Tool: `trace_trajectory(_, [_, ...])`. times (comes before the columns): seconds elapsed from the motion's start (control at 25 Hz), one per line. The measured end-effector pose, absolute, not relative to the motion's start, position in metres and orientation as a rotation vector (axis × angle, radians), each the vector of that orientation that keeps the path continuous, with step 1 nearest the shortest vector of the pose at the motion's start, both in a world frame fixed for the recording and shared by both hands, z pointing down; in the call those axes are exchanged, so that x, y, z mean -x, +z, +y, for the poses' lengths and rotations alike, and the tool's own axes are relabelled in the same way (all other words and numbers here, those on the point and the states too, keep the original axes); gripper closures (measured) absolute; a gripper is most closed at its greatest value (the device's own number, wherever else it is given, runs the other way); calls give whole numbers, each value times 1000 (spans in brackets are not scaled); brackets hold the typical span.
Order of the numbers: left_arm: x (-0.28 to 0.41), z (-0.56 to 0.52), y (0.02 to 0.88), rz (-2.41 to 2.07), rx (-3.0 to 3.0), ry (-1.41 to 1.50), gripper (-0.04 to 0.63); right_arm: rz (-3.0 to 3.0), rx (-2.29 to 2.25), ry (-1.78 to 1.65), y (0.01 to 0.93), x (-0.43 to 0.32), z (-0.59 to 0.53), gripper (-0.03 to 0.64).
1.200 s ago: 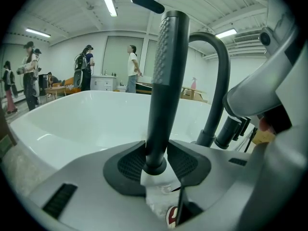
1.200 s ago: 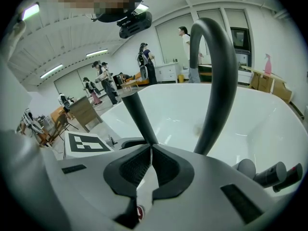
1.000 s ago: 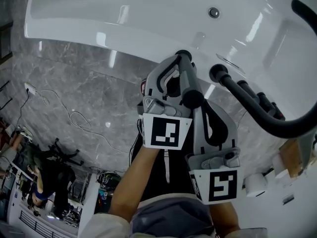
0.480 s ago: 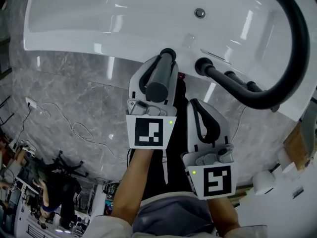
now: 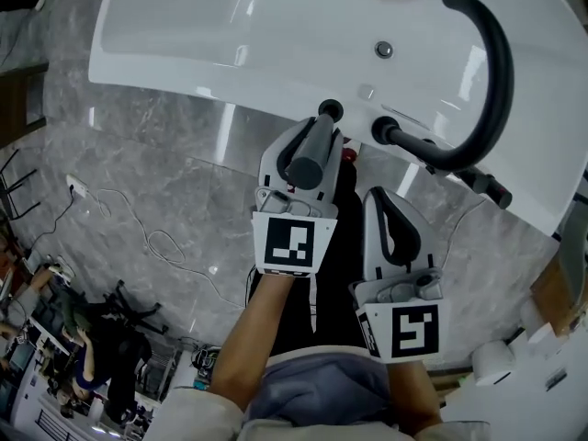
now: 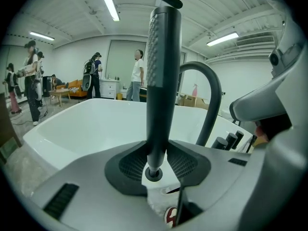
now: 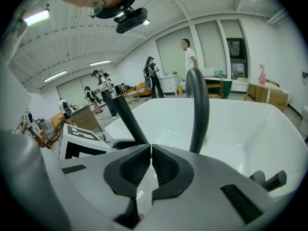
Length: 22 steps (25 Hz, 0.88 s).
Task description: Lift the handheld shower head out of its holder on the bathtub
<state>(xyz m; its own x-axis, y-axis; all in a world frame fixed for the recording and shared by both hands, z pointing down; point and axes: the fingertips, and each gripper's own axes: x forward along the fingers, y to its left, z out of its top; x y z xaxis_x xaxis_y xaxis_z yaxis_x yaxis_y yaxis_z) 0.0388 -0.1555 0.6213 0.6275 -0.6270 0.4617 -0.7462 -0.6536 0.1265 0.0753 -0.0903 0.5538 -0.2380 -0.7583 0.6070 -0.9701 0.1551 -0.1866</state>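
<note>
The left tool point(image 5: 315, 134) is shut on the shower head point(image 5: 303, 159). Its two pads press on the dark grey stick from both sides. In the left gripper view the shower head point(image 6: 162, 81) stands straight up between the pads, fat bumpy end on top. The thin end with a ring is low down, right by the white edge of the bathtub point(image 5: 230, 26). It is not clear if that end sits in its holder.

The right tool point(image 5: 386, 200) is just beside the left one, closer to the person. It holds nothing, and there is only a thin gap between its pads point(image 7: 139, 165).

A black curved tap point(image 5: 496, 72) stands on the bathtub edge, near the shower head.
</note>
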Motion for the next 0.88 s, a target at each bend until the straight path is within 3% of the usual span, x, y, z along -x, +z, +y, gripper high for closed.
trace_trajectory(0.88, [-5, -129, 447, -980, -2745, 429, 462, -2191, -1742, 592, 395, -40, -85, 596])
